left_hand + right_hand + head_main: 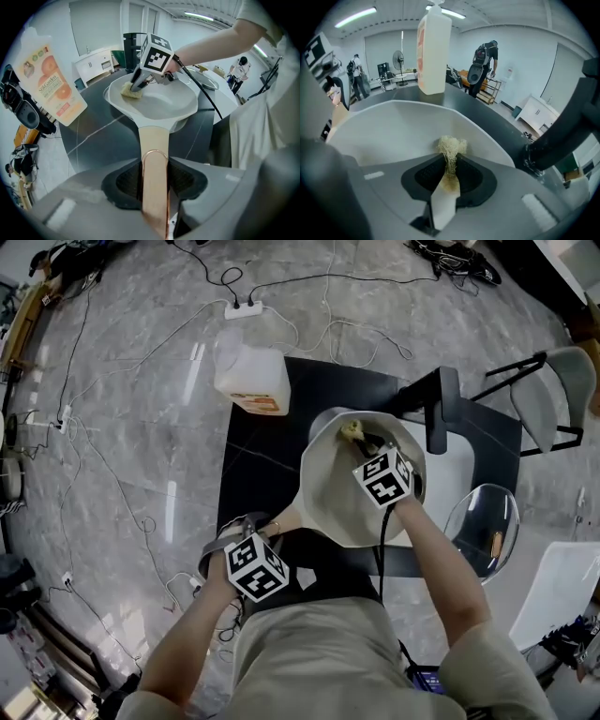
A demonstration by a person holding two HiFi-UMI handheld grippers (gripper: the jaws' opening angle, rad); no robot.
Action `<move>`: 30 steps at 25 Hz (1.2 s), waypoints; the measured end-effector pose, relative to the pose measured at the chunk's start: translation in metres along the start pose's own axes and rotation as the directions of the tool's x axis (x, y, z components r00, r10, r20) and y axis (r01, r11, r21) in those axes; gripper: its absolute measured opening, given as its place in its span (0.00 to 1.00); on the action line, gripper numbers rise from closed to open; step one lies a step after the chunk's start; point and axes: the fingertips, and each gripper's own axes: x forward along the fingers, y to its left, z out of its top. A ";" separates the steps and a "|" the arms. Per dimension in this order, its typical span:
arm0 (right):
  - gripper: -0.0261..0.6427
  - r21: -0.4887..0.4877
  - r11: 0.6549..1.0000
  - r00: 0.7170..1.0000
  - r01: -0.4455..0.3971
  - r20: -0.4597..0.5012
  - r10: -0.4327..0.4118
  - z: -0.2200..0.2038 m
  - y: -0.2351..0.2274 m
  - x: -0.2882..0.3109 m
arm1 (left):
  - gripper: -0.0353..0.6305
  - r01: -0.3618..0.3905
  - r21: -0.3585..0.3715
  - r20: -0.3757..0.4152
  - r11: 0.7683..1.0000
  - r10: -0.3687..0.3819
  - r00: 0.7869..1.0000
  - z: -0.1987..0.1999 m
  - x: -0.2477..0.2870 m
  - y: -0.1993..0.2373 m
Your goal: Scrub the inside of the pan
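A white pan sits on the black table. Its beige handle, with a copper loop at the end, runs back between the jaws of my left gripper, which is shut on it. My right gripper reaches down into the pan's far side and is shut on a yellowish fibrous scrubber. The scrubber rests against the pan's inner wall near the far rim. In the head view the scrubber shows just beyond the right gripper's marker cube.
A large detergent jug with an orange label stands on the table's far left corner. A black stand rises to the right of the pan. A clear chair and a white chair stand at the right. Cables cross the marble floor.
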 end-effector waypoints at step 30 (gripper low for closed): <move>0.14 0.024 0.925 0.866 -0.378 -0.344 0.363 -0.051 0.153 -0.044 | 0.29 0.082 -0.032 0.024 0.996 -0.082 0.996 0.002 0.000 -0.004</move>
